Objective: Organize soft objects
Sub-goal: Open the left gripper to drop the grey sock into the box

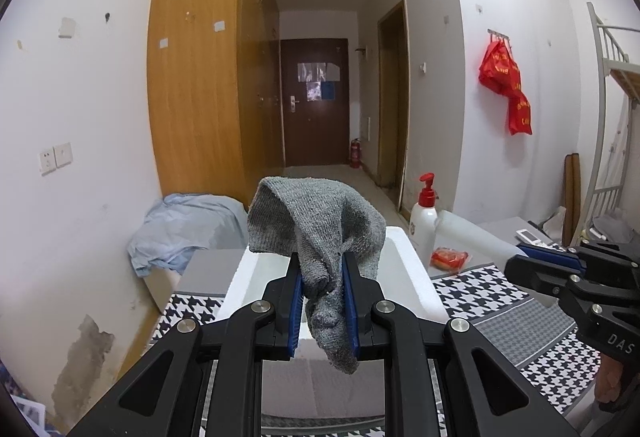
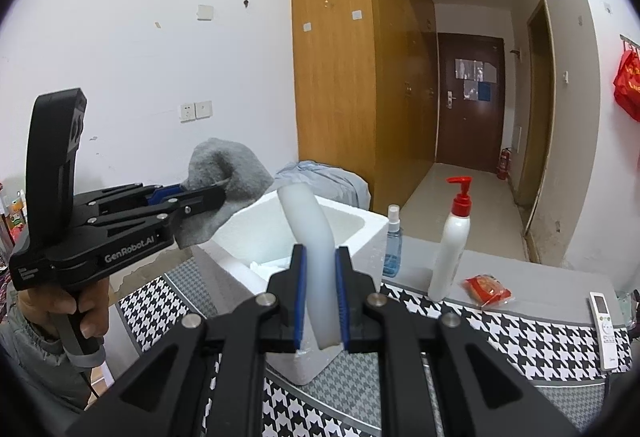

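Left gripper (image 1: 322,301) fingers pinching grey sock (image 1: 320,233); right gripper (image 2: 321,297) fingers pinching white foam tube (image 2: 316,249); foam box (image 2: 344,233) below.

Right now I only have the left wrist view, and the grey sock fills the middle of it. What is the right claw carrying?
Observer: The right claw is shut on a white foam tube that curves upward out of its pads.
Operator: Is anything standing by the box that I can't see?
Observer: Yes, a small blue spray bottle stands between the foam box and the pump bottle.
Operator: And what does my own claw look like from outside?
Observer: A hand grips the handle of the left claw, and the grey sock bunches up above its tips.
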